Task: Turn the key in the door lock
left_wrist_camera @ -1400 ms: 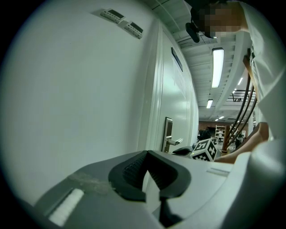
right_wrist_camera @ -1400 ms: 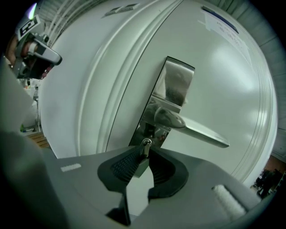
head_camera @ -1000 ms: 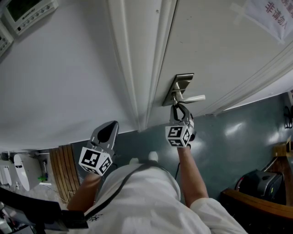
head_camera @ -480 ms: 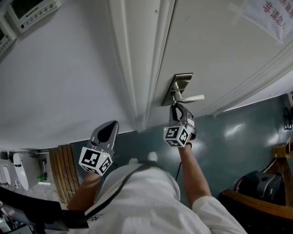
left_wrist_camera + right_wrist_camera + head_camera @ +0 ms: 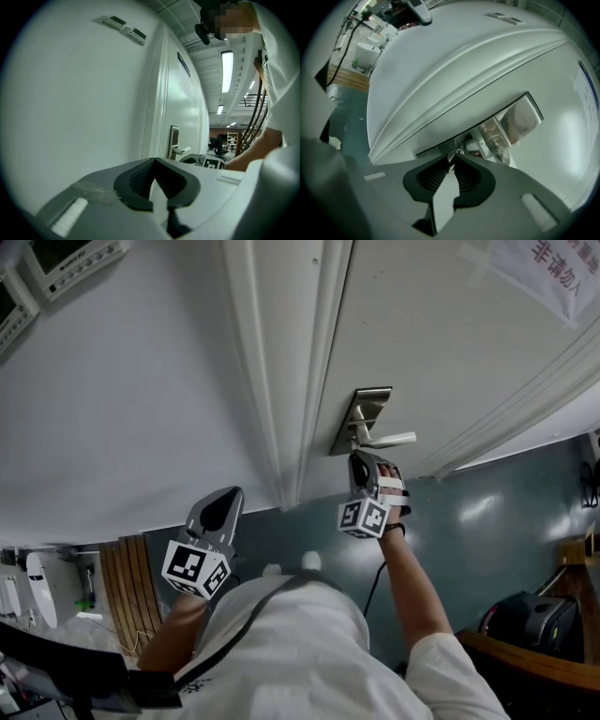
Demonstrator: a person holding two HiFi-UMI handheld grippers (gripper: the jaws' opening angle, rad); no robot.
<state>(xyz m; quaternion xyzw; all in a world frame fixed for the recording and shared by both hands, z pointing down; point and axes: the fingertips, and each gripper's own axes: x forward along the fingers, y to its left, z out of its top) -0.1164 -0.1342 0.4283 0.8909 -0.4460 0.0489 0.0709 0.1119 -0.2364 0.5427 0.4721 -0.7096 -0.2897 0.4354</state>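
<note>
Now the right gripper (image 5: 359, 461) reaches up and forward to the door (image 5: 441, 343), its tip just under the handle (image 5: 386, 440) at the lower end of the metal lock plate (image 5: 367, 404). The bare forearm (image 5: 408, 577) runs straight behind it. In the right gripper view its jaws are closing on the key (image 5: 451, 156), a small sliver of metal pinched between the ribbed pads (image 5: 466, 176) right at the plate. The left gripper (image 5: 223, 502) is held lower and apart, beside the white wall (image 5: 122, 399), well away from the lock; its jaws are pressed together with nothing between them.

Compared with a second ago, the right gripper has rolled about its own line: its marker cube (image 5: 364, 517) shows a different face and the strap over the hand has come into sight. The left gripper has kept its place.

From the head view the key is hidden behind the right gripper's tip, and the keyhole cannot be made out in any view. A paper sign (image 5: 553, 268) on the door is cut off by the picture's edge.
</note>
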